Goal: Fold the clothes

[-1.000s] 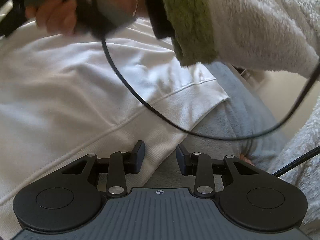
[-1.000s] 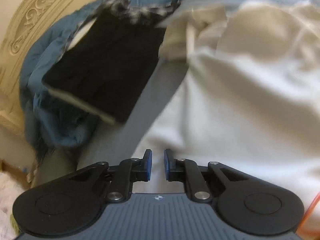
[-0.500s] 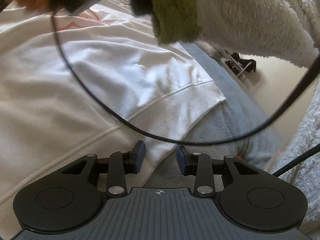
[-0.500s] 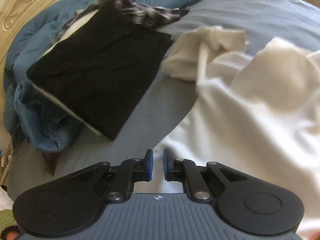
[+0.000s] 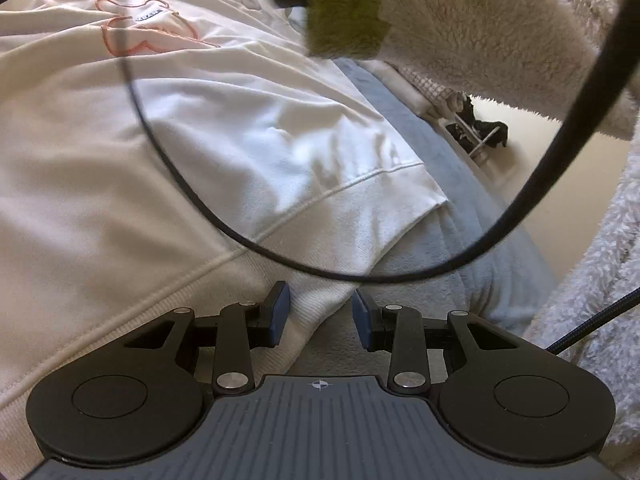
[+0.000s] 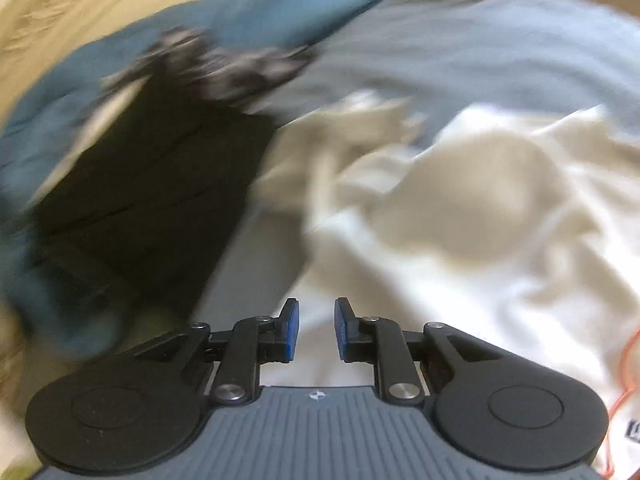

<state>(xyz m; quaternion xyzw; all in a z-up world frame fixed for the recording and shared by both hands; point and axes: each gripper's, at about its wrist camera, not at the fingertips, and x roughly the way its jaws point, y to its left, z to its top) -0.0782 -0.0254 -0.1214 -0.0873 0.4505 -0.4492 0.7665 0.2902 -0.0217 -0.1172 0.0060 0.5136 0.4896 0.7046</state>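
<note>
Two grippers in view, neither gripping cloth. Left gripper point(image 5: 319, 314): jaws spread wide, ribbed hem band of the white sweatshirt point(image 5: 224, 152) lying partly in the gap, with no pad pressed on it. Right gripper point(image 6: 316, 330): jaws parted by a narrow gap, nothing between them; view motion-blurred, so detail past the tips is poor.

White sweatshirt lies spread on the grey-blue bed sheet point(image 5: 432, 152), hem corner near the bed edge, pink outline print point(image 5: 152, 28) facing up further in. Right view shows rumpled white cloth point(image 6: 460, 208) and a folded black garment point(image 6: 152, 184) beside it on a blue blanket point(image 6: 248, 16).

Judgement: for a clean fold, the left jaws should take the full thickness of the hem band, both layers, well inside the corner. A black cable point(image 5: 240, 236) hangs across the cloth; keep it from snagging. Fleece sleeve point(image 5: 480, 24) overhead hides the far side.
</note>
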